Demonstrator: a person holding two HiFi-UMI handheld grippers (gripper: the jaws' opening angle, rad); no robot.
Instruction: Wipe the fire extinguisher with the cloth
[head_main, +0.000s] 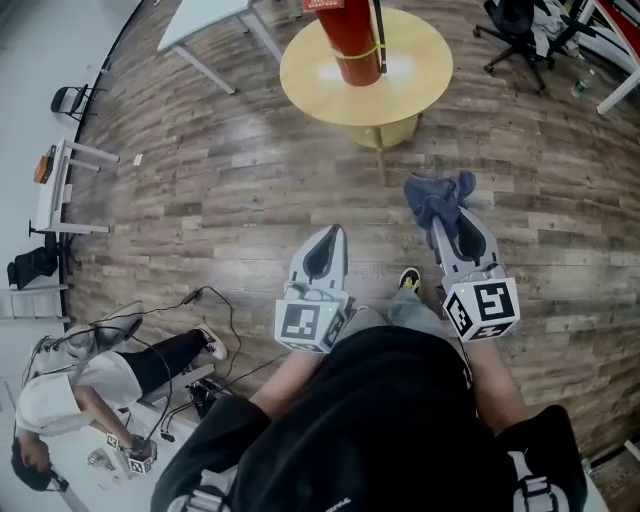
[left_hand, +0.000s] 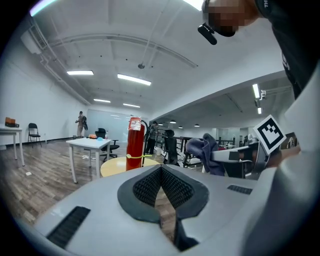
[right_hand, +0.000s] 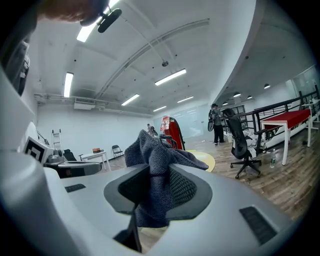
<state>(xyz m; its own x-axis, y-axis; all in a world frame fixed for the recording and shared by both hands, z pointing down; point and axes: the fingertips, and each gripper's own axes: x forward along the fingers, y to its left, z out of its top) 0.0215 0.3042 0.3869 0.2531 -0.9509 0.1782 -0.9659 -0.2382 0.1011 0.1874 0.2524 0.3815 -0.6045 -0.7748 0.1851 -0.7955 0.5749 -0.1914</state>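
Floor (head_main: 230, 180) is grey-brown wood plank in a big open room with white walls and strip lights (left_hand: 134, 79) on the ceiling. The round yellow desk (head_main: 410, 95) sits far centre from you, well apart from both claws. A white desk (head_main: 200, 18) is to its far left and a black office chair (head_main: 515, 35) is far right. A person (head_main: 80, 390) crouches near left, by cables (head_main: 215, 300) on the floor.

Fire extinguisher (head_main: 347, 40) stands upright on the round desk, toward the far-left part of the top. The frame edge cuts off its upper end in the head view. It's a red cylinder with a yellow band (head_main: 358, 52) round the body and a black hose (head_main: 379, 40) down its right side. A label shows near the top in the left gripper view.

Your left claw (left_hand: 161, 170) — jaws closed tip to tip, nothing between them. Your right claw (right_hand: 157, 172) is clamped on the cloth (head_main: 438, 195) — dark blue-grey, bunched, pinched between the pads and spilling out past the tips. You hold both claws over the floor in front of you, and the cloth is well apart from the extinguisher.
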